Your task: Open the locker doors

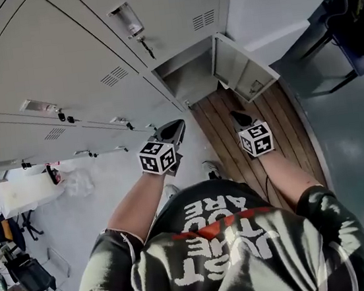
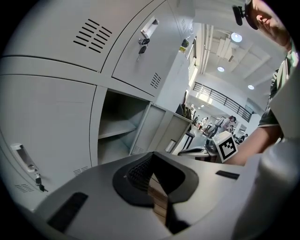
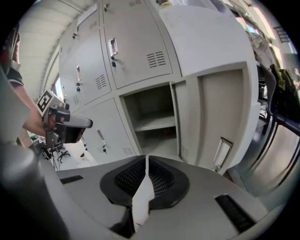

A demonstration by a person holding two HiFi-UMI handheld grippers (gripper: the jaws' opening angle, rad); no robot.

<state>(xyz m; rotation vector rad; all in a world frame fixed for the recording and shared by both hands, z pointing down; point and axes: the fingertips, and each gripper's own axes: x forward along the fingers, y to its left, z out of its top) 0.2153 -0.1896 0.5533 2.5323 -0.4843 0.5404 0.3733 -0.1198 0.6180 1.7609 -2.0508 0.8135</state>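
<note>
Head view: the bottom end locker [image 1: 190,84] stands open, its door [image 1: 244,70] swung out over the wooden floor [image 1: 279,128]; the left gripper [image 1: 174,128] and right gripper [image 1: 238,117] hang in front of the bank, apart from every door; one door looks done and the hands seem to be between doors.

Left gripper view: the jaws are closed together with nothing in them; the closed lower door [image 2: 47,136] beside the open compartment carries a latch handle [image 2: 23,159] with a key [image 2: 40,185] below it; I judge the next move calls for parted jaws, set round such a handle, then an outward pull.

Right gripper view: the jaws are clenched and empty; whether any key is turned cannot be told; the farther lockers run out of frame.
</note>
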